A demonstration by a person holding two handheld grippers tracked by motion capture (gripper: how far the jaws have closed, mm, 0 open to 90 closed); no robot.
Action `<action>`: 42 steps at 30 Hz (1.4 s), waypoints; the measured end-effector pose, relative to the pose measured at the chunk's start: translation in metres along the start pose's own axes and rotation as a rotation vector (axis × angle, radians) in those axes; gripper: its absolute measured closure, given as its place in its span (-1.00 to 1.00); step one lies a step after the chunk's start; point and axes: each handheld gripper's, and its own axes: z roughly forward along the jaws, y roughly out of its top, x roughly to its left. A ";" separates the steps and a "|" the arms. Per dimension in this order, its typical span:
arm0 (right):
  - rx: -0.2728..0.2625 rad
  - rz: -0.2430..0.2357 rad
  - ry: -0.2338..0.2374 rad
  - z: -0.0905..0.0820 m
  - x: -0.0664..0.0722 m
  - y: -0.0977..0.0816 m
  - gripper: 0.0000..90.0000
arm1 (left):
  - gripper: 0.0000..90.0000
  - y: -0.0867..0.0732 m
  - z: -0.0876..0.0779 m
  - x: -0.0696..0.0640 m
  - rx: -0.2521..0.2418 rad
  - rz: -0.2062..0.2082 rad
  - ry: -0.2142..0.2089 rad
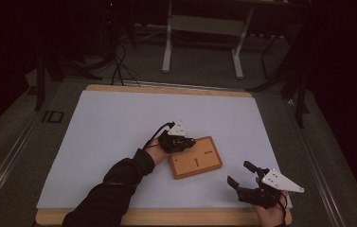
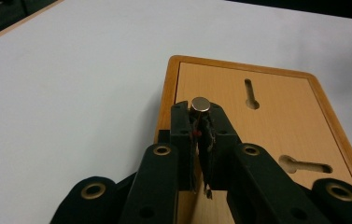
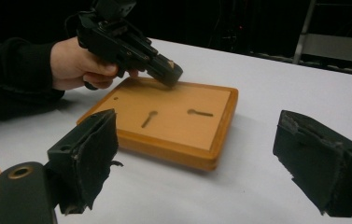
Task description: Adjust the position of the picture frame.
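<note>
The left hand-held gripper [image 2: 200, 114] pinches a small metal peg [image 2: 200, 104] over the wooden board [image 1: 200, 161], near the tabletop's [image 1: 119, 118] front edge. The right hand-held gripper [image 3: 220, 154] hangs wide open near the front right corner.

We're in a lab or test room, not a home: dim, w/ a wooden worktop [image 1: 166, 89] under a plain white sheet [image 1: 119, 137], black cables [image 1: 119, 61] trailing over grey carpet, a white metal desk frame [image 1: 204, 42] behind & dark stand legs [image 1: 48, 71] at the sides.
</note>
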 end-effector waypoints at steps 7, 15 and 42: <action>-0.001 0.002 0.000 0.000 0.000 0.000 -0.70 | 0.89 -0.004 0.018 0.001 0.044 0.000 -0.018; 0.004 -0.001 0.006 0.000 0.000 0.000 -0.70 | 0.88 -0.008 0.022 0.007 0.041 -0.018 -0.046; -0.012 -0.031 0.014 0.000 0.007 0.003 -0.71 | 0.27 -0.012 -0.052 -0.033 -0.076 -0.121 0.062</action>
